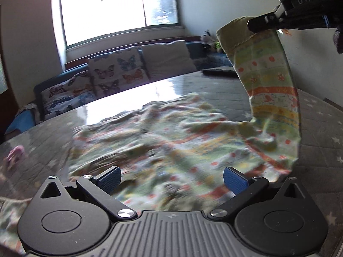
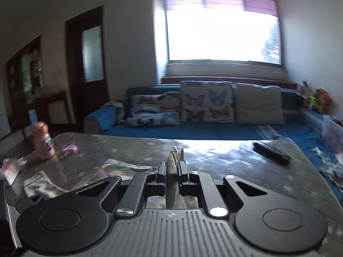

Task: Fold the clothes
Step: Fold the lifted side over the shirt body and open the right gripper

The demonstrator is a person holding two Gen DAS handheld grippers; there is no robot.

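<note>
A patterned garment in green, orange and yellow lies crumpled on the dark glossy table. Its sleeve is lifted high at the right of the left wrist view, where my right gripper is shut on the cuff. In the right wrist view the same cuff shows as a thin ribbed edge pinched between the closed jaws of my right gripper. My left gripper hangs open just above the near part of the garment, with its blue pads wide apart and nothing between them.
A black remote lies on the table's far right. A pink bottle, a small pink item and packets sit at the left. A blue sofa with butterfly cushions runs beyond the table under a bright window.
</note>
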